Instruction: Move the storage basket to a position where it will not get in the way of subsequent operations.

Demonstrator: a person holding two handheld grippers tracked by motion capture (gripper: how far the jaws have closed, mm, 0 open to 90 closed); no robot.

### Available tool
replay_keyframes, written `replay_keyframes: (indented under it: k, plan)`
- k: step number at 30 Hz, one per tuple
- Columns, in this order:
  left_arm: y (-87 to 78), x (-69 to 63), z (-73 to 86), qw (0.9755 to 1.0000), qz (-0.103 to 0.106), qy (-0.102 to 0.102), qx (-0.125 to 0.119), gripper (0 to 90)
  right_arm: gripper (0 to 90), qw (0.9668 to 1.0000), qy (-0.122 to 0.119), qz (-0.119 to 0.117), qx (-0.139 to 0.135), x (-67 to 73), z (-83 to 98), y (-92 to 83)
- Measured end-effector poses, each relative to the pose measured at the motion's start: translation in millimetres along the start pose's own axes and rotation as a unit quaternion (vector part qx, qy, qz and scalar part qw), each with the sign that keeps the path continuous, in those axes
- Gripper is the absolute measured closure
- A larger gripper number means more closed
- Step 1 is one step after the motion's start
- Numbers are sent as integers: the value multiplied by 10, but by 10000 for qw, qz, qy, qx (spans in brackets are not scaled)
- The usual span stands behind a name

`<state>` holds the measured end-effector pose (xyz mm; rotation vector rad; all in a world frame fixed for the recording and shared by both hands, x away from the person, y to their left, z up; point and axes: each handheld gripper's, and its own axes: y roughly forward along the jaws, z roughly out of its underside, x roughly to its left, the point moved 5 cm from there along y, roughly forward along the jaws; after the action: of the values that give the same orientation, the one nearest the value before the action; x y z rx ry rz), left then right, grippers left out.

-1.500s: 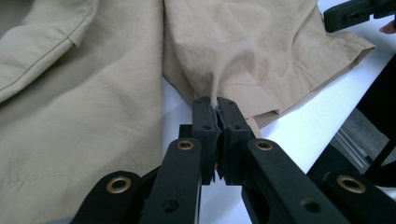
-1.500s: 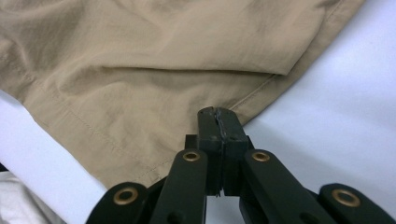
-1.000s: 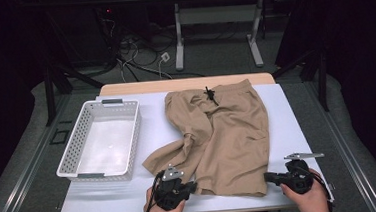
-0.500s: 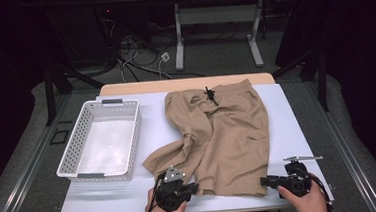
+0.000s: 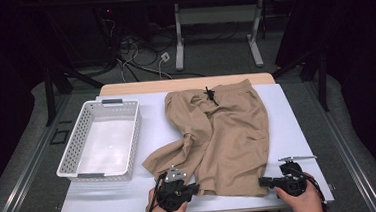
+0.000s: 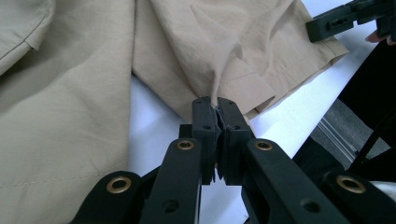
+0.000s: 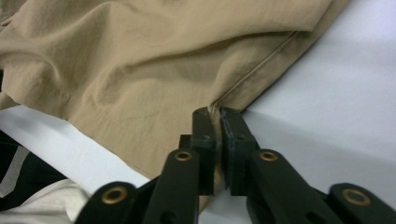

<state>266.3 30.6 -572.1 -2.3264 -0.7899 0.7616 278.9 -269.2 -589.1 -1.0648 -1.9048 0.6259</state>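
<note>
Tan shorts [image 5: 227,128] lie spread on the white table, waistband and black drawstring [image 5: 210,95] at the far side. At the near edge my left gripper [image 5: 197,187] is shut on the hem of the left leg; in the left gripper view the jaws [image 6: 215,103] pinch a raised fold of tan cloth [image 6: 224,70]. My right gripper [image 5: 261,182] has just been closing on the near right hem corner. In the right gripper view the jaws [image 7: 215,112] stand together with the hem seam [image 7: 261,70] between them. The right gripper's jaws [image 6: 345,18] also appear far off in the left gripper view.
A white plastic basket [image 5: 133,140] stands at the table's left, nothing inside. The table [image 5: 298,128] has bare white surface to the right of the shorts. Desk legs and cables lie on the floor beyond the far edge.
The right gripper has edged left onto the shorts' near right corner and its jaws have come together on the hem. The left gripper and the shorts have stayed put.
</note>
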Motion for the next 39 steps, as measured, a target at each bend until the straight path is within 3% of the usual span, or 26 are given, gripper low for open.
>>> replay_keyframes:
  k: [3, 6, 13, 17, 21, 26, 30, 33, 39]
  plan:
    - [2, -13, -8, 10000, 13, 12, 0, 876, 876, 10000, -5, -73, 18, -22, -19, -67]
    - [43, -63, -29, 10000, 62, 55, 18, 876, 881, 9996, -182, -212, 2, -58, -62, -177]
    - [128, -249, -41, 9994, 256, 213, 75, 877, 888, 9998, -135, -86, -82, -276, -96, -437]
    - [107, -344, -45, 9990, 379, 237, 45, 877, 888, 9998, -121, -72, -169, -318, -63, -565]
    - [110, -457, -48, 9982, 536, 284, 34, 876, 888, 9995, -155, 88, -258, -378, -41, -681]
    - [138, -557, -46, 9972, 641, 377, 69, 875, 887, 9994, -38, 162, -319, -455, -14, -789]
    - [123, -553, -64, 9975, 634, 315, -10, 859, 860, 9990, -46, 204, -383, -459, -11, -814]
    - [79, -516, -84, 9976, 669, 177, -104, 758, 792, 9985, -52, 235, -488, -443, -29, -847]
    - [7, -328, -99, 9987, 458, -37, -205, 688, 702, 9970, -298, 331, -635, -376, -86, -898]
